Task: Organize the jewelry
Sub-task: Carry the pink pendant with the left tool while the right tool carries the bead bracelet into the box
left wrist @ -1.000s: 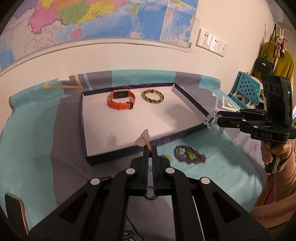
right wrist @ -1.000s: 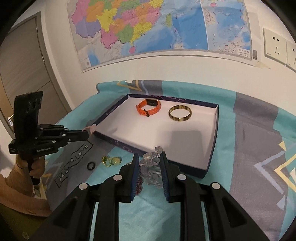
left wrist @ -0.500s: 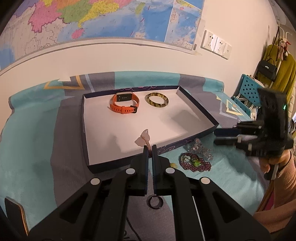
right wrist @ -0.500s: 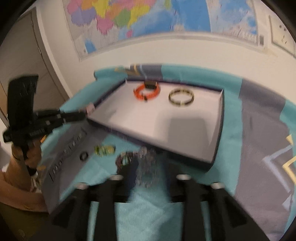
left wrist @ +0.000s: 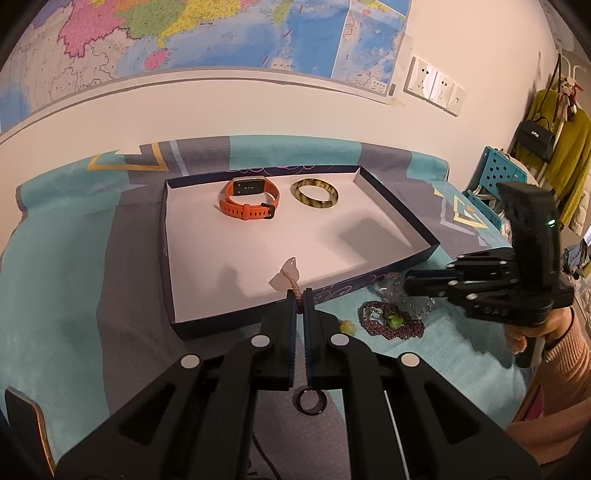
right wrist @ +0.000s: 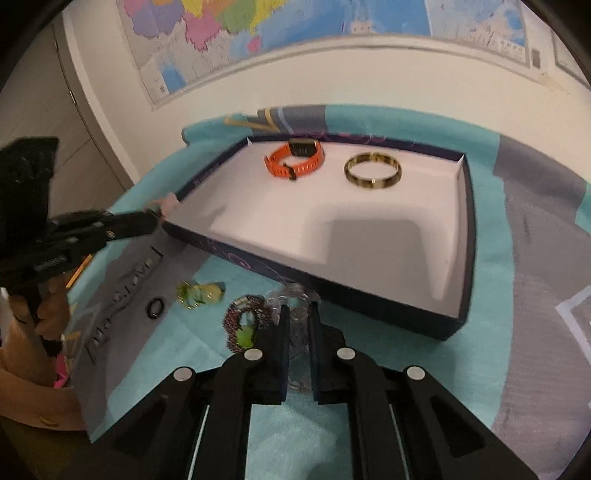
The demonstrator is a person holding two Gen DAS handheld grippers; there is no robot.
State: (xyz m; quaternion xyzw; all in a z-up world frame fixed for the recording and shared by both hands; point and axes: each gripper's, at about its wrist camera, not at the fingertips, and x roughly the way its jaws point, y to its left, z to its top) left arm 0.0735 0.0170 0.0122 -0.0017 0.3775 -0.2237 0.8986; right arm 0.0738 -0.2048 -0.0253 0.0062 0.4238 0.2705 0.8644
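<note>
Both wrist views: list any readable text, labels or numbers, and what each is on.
"DAS": white letters on the body of the right gripper, just legible in the left wrist view.
Left gripper: white label on its body, too blurred to read.
Tablecloth: large lettering, too blurred to read.
Wall map: print too small.
Watch: screen marks too small.

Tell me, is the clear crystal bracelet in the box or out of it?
Out: the clear crystal bracelet lies on the cloth before the box.
</note>
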